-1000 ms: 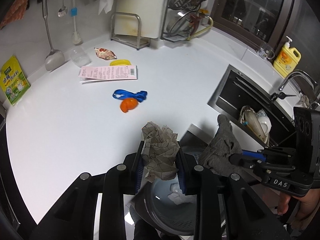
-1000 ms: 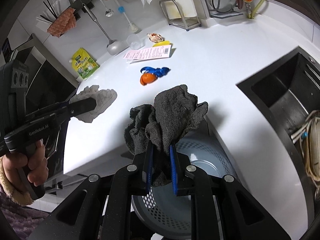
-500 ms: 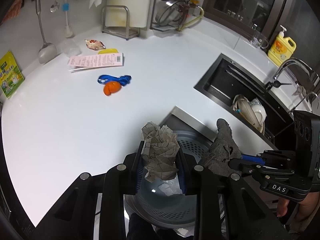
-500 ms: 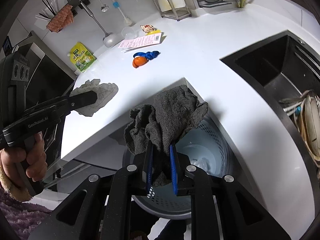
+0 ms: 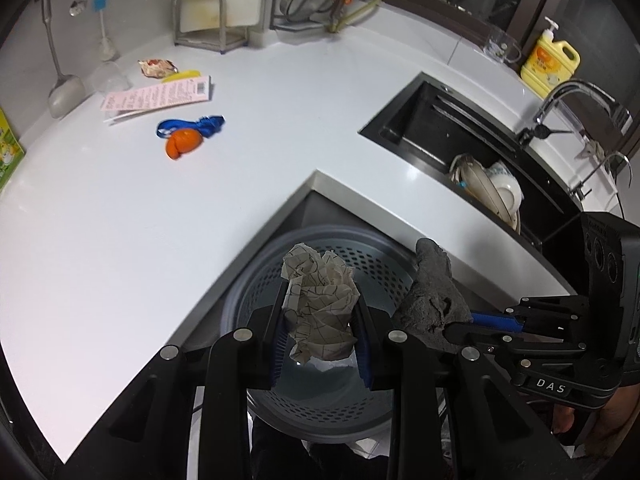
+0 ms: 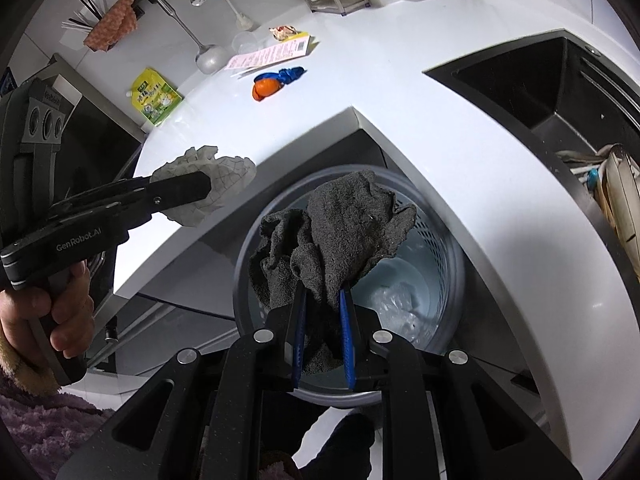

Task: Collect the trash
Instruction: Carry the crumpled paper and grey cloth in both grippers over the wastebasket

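My left gripper (image 5: 320, 308) is shut on a crumpled wad of patterned paper (image 5: 318, 300), held over the grey perforated trash bin (image 5: 360, 258) that stands below the counter's inner corner. My right gripper (image 6: 323, 304) is shut on a dark grey rag (image 6: 340, 224) above the same bin (image 6: 444, 252); some clear plastic lies at the bin's bottom. In the right wrist view the left gripper (image 6: 188, 190) with the paper wad (image 6: 216, 176) sits to the left, above the counter edge. In the left wrist view the rag (image 5: 432, 292) hangs in the right gripper (image 5: 452, 326).
On the white counter (image 5: 120, 208) lie an orange peel (image 5: 182, 142), a blue strap (image 5: 200, 124), a pink receipt (image 5: 160, 94), a snack wrapper (image 5: 156, 67) and a green packet (image 6: 156, 96). A black sink (image 5: 448, 128) with dishes sits right. A hand (image 6: 44, 316) grips the left tool.
Both grippers have drawn back from the counter and sunk, so the paper wad and the rag now hang over the bin's opening. Both grips are unchanged.
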A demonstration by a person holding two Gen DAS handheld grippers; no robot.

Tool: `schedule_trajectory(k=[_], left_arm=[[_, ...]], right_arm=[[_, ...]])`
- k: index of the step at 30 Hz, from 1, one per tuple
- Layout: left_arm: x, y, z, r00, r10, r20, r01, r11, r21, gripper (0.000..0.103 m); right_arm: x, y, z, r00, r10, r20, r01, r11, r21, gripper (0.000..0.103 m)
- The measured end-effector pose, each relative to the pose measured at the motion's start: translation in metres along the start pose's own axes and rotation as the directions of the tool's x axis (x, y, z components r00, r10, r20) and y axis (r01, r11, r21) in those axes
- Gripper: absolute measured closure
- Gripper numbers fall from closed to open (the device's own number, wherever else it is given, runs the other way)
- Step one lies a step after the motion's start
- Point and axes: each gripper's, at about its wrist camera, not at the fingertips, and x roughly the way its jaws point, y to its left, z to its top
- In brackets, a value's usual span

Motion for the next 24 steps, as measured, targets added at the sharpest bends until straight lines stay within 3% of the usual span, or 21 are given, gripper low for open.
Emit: schedule_trajectory(k=[24], left_arm=[[0.042,-0.008,-0.011,0.990,-0.049,-0.130,0.057,0.997,0.057,0.075]], right_arm=[[0.027,-0.012,-0.011,0.996,-0.033,-0.081,0.036,0.999,0.029,0.088]])
